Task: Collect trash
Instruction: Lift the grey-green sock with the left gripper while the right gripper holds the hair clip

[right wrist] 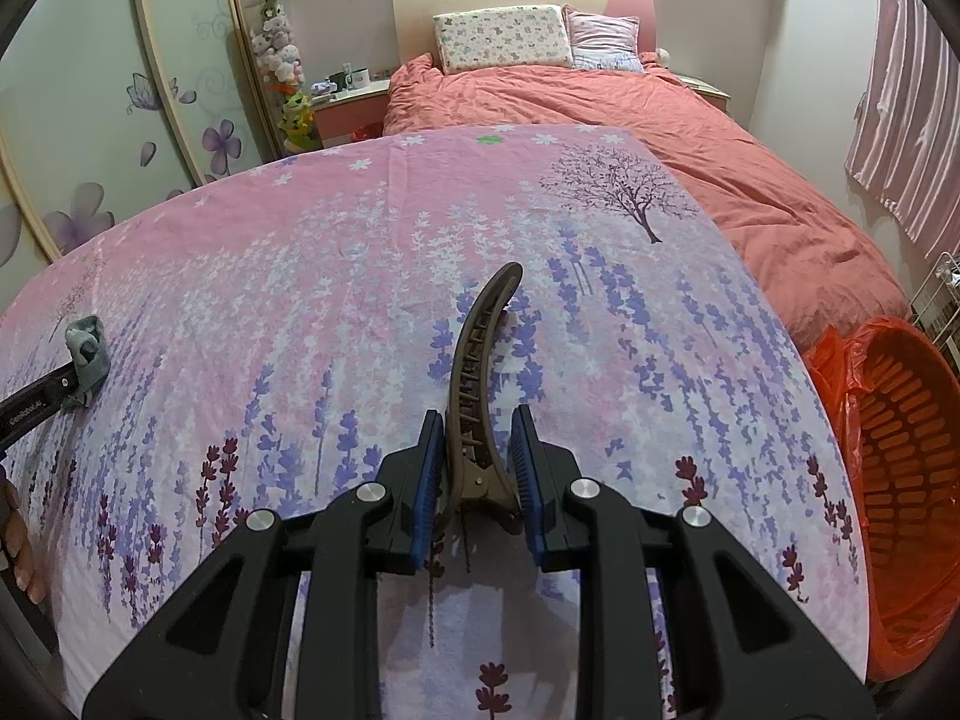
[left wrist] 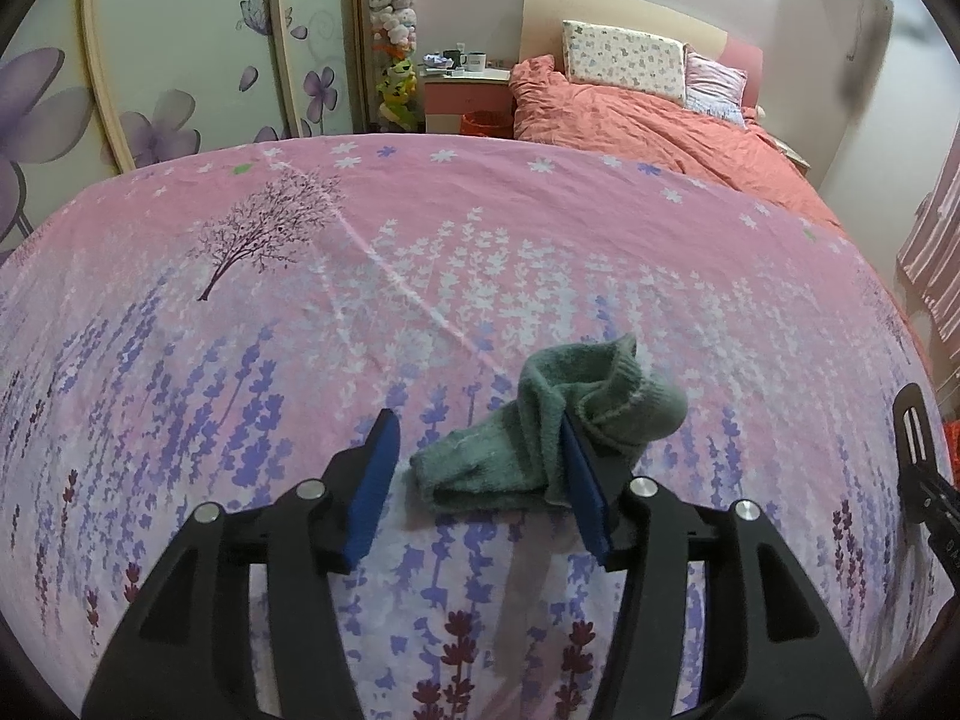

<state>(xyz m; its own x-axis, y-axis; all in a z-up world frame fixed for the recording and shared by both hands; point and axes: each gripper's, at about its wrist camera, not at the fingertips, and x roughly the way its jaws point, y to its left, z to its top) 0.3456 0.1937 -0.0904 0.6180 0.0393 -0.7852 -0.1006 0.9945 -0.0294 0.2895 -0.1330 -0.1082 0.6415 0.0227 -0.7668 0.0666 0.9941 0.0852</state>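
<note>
Jaws spread on the left gripper [left wrist: 477,468], blue pads parted, and the crumpled green terry sock [left wrist: 543,432] lies on the sheet between them: it leans against the right-hand pad while the left-hand pad stands clear of it, so nothing is clamped. Over on the right gripper [right wrist: 477,480], the pads are closed in on the hinge end of a long brown plastic hair clip [right wrist: 477,384], whose curved tip runs out toward twelve o'clock over the cloth. Both sit above the pink and lilac flower-printed sheet [left wrist: 240,360] with its dark tree motif. At three o'clock in the right wrist view, beside the sheet's edge, stands the orange slotted plastic basket [right wrist: 900,468] lined with a red bag. At nine o'clock there, the left gripper's black finger pokes in with the sock against it. Farther off at twelve lies the salmon quilt [right wrist: 690,138], then two patterned pillows [right wrist: 501,39] against the headboard, and a pink bedside table [right wrist: 348,105] at eleven.
</note>
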